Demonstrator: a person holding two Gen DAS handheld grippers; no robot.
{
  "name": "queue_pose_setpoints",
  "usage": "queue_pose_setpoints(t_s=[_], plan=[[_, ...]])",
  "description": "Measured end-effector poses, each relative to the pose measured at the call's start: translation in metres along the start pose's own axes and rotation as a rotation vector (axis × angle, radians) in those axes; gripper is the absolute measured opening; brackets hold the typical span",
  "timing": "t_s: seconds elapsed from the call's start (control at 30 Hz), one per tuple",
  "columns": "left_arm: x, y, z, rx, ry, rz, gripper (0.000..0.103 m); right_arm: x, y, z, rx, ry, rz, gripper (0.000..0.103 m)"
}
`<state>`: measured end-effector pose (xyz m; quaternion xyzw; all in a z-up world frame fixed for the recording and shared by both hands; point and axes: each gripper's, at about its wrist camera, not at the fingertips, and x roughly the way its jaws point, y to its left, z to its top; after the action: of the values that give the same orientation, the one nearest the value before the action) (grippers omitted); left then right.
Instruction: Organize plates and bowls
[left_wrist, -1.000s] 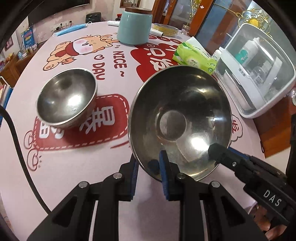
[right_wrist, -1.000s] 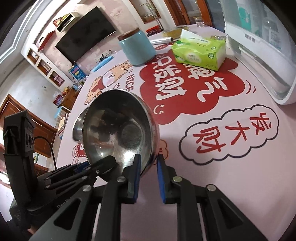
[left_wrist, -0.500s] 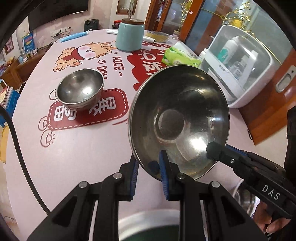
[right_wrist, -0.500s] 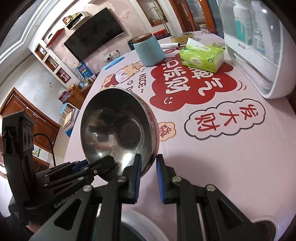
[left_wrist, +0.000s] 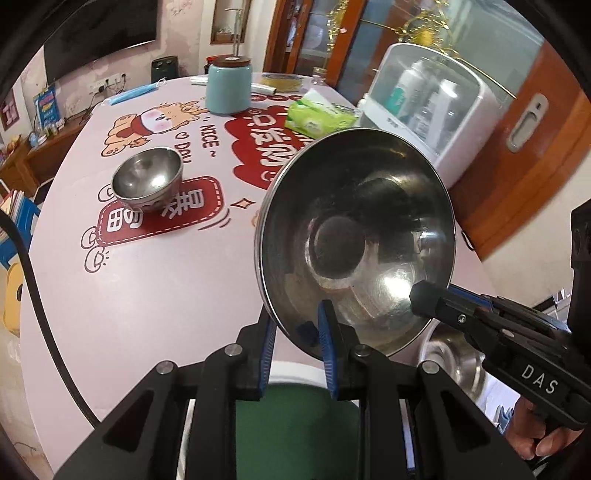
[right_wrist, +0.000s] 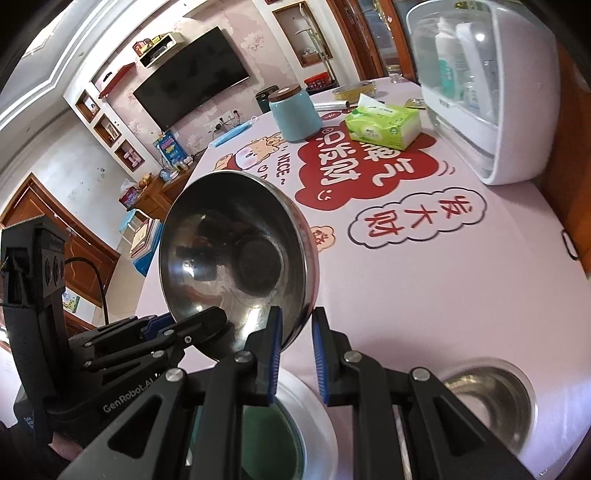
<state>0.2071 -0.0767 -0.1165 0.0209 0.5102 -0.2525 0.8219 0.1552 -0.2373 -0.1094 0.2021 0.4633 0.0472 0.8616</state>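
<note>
So we've got this big round table (left_wrist: 140, 295) with a pink cartoon cloth, red signs and a "NICE DAY" doodle printed on it. On its far right edge sits a white cabinet with a clear dome (right_wrist: 491, 92) and bottles inside, and next to that a green tissue pack (right_wrist: 384, 123) and a blue jar with a brown lid (left_wrist: 228, 86).

The thing we're actually handling is the large steel bowl (left_wrist: 354, 236). It's up off the table, tilted so its inside faces the cameras, and we're pinching its rim from two sides. Our left gripper (left_wrist: 297, 350) is clamped on the lower edge, one blue pad inside the bowl and one outside. Our right gripper (right_wrist: 297, 354) has the rim wedged between its pads too, clenched on the edge nearest that camera.

Under the held bowl, near the table's close edge, there's a white plate with a dark green middle (right_wrist: 314, 406), and just beside it to the right another steel bowl (right_wrist: 491, 395) resting flat. A smaller steel bowl (left_wrist: 147, 179) stands upright by itself on a red sign further out, well apart from everything else. Bottom right of the left view you can just catch a hand (left_wrist: 535, 432) wrapped round the right gripper's handle.
</note>
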Motion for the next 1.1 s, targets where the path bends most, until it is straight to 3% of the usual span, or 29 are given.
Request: queue_pose_setpoints(t_s=[0.33,0.63,1.1], plan=[[-0.011,-0.044,-0.024,0.035,0.034,-0.028,0.021,-0.042,-0.020,-0.026,0.006,0.008,-0.042,0.016],[-0.010,-0.088,-0.039,0.070,0.069,-0.035,0.022,-0.068,-0.041,-0.040,-0.070,0.050,-0.099,0.016],[-0.001,-0.142,-0.058,-0.008,0.116,-0.018,0.024,-0.090,-0.085,-0.044,-0.133,0.156,-0.074,0.017]])
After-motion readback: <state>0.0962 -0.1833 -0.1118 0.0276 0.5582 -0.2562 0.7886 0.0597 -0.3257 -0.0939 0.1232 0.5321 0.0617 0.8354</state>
